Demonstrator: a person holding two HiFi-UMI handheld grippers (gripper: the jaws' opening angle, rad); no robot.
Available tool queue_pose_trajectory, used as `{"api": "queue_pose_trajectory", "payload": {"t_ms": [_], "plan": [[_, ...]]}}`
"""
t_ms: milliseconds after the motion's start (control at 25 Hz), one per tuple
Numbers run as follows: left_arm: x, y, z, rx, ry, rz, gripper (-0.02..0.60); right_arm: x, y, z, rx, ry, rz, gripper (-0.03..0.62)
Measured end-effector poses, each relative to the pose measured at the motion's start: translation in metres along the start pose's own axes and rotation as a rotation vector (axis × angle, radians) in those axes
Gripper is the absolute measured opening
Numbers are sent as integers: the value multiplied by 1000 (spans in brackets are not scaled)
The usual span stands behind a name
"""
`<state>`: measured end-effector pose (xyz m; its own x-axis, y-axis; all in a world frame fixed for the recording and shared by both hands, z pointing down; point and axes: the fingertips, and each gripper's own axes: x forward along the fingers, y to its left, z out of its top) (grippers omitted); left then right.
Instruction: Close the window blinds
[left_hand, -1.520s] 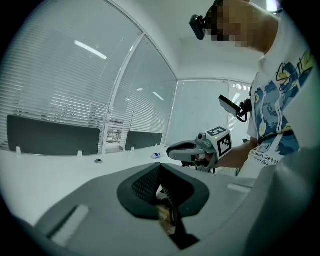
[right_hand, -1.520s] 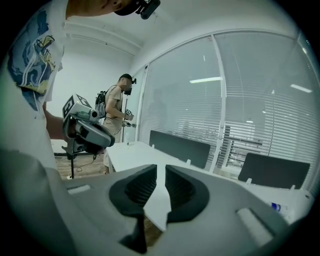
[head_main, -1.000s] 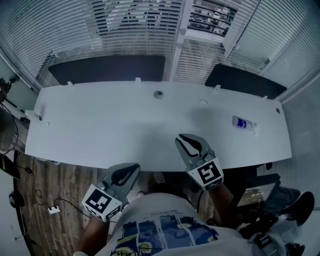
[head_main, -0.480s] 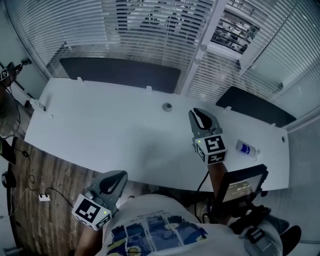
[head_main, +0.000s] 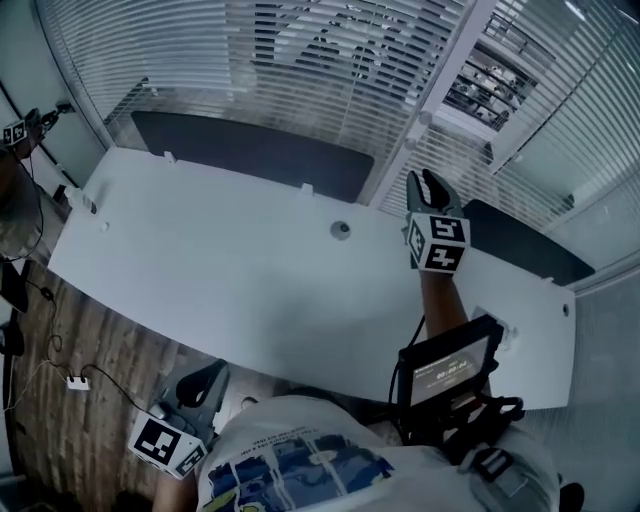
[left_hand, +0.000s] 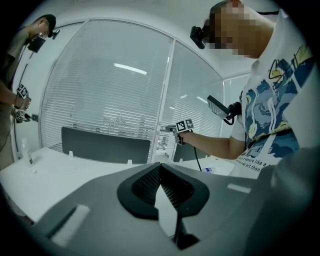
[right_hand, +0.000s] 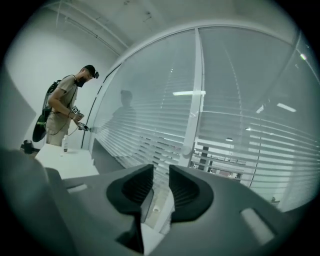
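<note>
White slatted blinds (head_main: 300, 60) hang across the curved window behind the desk, and more of the blinds (right_hand: 150, 135) fill the right gripper view. Their slats stand partly open, most widely right of the white window post (head_main: 440, 100). My right gripper (head_main: 428, 186) reaches across the desk's far edge, close to that post. Its jaws are opening with nothing between them; through the right gripper (right_hand: 160, 172) I see only desk and slats. My left gripper (head_main: 205, 380) hangs low beside my body, short of the desk's near edge. The left gripper (left_hand: 160, 166) has its tips touching and holds nothing.
A long white desk (head_main: 200, 260) with a round grommet (head_main: 342, 230) stands between me and the window. Dark partition panels (head_main: 250, 150) line its far edge. A screen device (head_main: 447, 365) is strapped to my right forearm. Another person (right_hand: 62, 107) stands at the far left end.
My right gripper has travelled forward over the desk to the window post and its jaws have spread. The left gripper has sunk back below the desk's near edge.
</note>
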<state>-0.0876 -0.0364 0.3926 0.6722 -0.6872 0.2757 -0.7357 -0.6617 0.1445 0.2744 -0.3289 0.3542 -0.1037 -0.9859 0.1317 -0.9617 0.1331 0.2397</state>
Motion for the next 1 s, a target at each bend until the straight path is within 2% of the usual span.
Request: {"api": "queue_pose_trajectory", "payload": {"t_ms": [240, 480, 760, 1000], "plan": [[-7, 6, 2, -9, -1, 52, 5, 42, -36, 21, 65, -10, -78, 94], [-10, 10, -6, -13, -2, 84, 5, 74, -57, 22, 98, -1, -136, 114], [-10, 17, -9, -23, 11, 109, 5, 103, -74, 21, 172, 5, -170, 127], [-5, 20, -13, -35, 22, 115, 5, 117, -78, 30, 237, -29, -187, 130]]}}
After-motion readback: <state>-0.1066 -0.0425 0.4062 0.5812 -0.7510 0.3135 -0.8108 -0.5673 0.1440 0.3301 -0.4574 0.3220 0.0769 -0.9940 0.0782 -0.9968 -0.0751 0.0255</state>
